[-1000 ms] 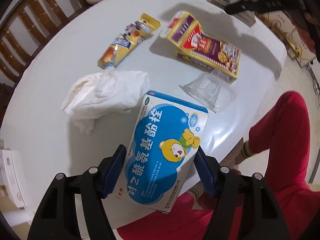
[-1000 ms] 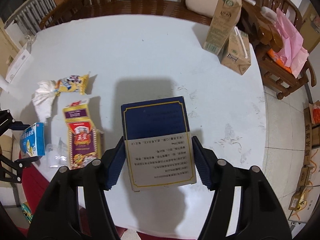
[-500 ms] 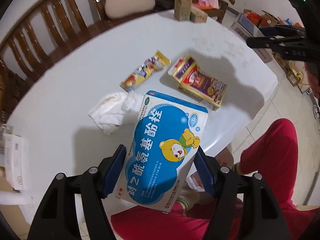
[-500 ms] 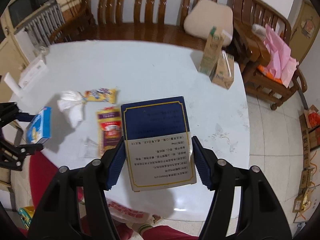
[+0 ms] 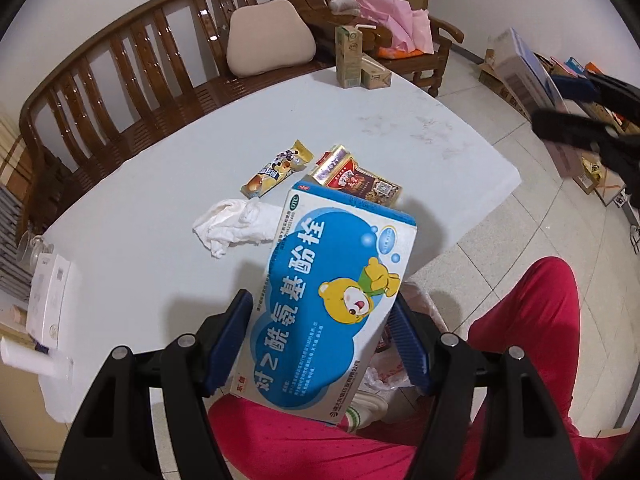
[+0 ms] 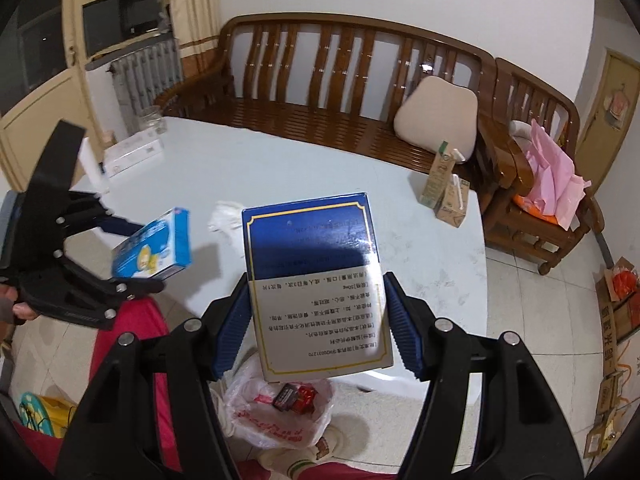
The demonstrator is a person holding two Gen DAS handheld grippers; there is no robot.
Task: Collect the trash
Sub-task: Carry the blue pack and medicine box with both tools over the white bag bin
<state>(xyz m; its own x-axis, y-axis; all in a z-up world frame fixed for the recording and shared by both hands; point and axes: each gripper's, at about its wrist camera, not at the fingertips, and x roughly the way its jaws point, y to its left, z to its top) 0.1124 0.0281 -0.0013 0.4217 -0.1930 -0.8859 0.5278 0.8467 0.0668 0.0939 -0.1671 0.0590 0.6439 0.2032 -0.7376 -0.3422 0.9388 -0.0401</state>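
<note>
My left gripper (image 5: 320, 340) is shut on a blue-and-white medicine box with a cartoon bear (image 5: 336, 296), held up off the white table (image 5: 140, 240); the box also shows in the right wrist view (image 6: 154, 246). My right gripper (image 6: 316, 324) is shut on a dark blue box with a grey text panel (image 6: 316, 280), held above an open white plastic bag (image 6: 276, 412) on the floor with small packets inside. On the table lie a crumpled white tissue (image 5: 236, 226), a yellow snack wrapper (image 5: 276, 172) and a red-and-gold box (image 5: 356, 178).
Two drink cartons (image 5: 354, 62) stand at the table's far edge. A wooden bench (image 6: 340, 92) with a beige cushion (image 6: 436, 114) runs behind the table. A chair holds pink bags (image 6: 552, 176). Red-trousered legs (image 5: 520, 344) are below. Cardboard boxes (image 6: 618, 300) sit at right.
Both grippers have lifted and pulled back from the table with their boxes still held. The table items look smaller and farther; the plastic bag on the floor has come into view.
</note>
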